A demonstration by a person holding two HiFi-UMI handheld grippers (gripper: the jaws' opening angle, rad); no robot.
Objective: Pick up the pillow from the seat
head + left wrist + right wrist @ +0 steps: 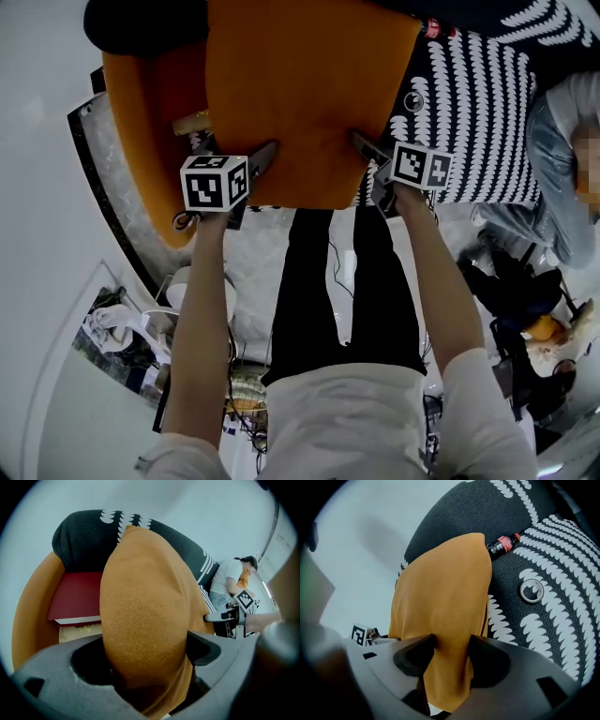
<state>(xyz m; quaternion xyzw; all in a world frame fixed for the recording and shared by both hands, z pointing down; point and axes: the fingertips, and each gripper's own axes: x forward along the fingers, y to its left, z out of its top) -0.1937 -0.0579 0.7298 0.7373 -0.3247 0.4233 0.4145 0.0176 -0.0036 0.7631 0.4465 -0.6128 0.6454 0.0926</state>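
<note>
The orange pillow (300, 94) is held on edge, its near border pinched towards the left by the fingers (206, 648) of the left gripper (145, 653) and towards the right by those of the right gripper (450, 651), where the cloth is squeezed thin. It is seen against the black seat (553, 573) with a white pattern, on which a small bottle (502, 544) and a ring (531, 591) are laid. A red book (75, 599) is lodged in the orange chair (33, 620) alongside.
</note>
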